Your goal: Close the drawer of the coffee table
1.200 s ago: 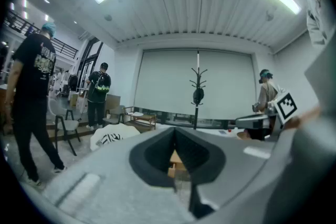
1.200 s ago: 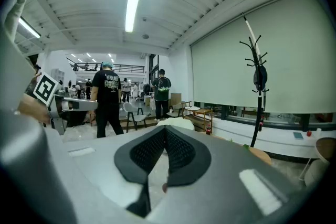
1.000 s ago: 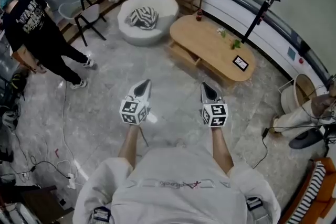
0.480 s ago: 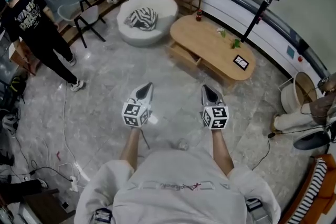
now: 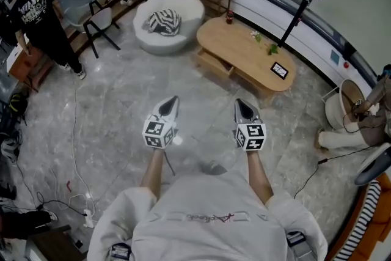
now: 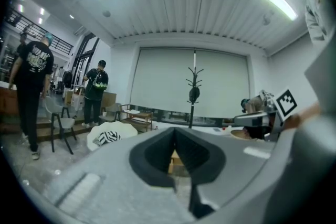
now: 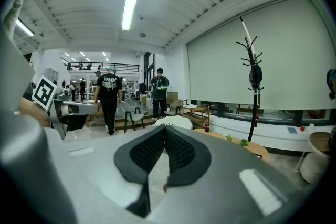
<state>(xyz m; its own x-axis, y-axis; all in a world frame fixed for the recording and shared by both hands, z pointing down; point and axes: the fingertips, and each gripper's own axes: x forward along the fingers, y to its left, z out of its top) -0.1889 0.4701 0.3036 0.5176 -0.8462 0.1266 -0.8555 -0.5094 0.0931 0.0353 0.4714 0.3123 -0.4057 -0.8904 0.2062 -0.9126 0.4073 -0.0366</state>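
Lower centre-left of the head view: left gripper (image 5: 169, 101), held out over the floor, jaws pressed fully together, gripping nothing. Above and a little right of it, in the upper middle of the frame: drawer (image 5: 214, 63), pulled out from the near-left side of the coffee table (image 5: 247, 52), well apart from both tools. Lower centre-right: right gripper (image 5: 242, 103), likewise closed tight and empty, level with its partner and pointing toward the table.

Judged as the approach step: drawer front not yet reached, nothing touched. Next calls for closing the gap to the table, lowering one closed tip to the height of the drawer front, setting it flat against the middle of that face, then pushing straight in along the runners. No need to open either pair of jaws for a plain push.
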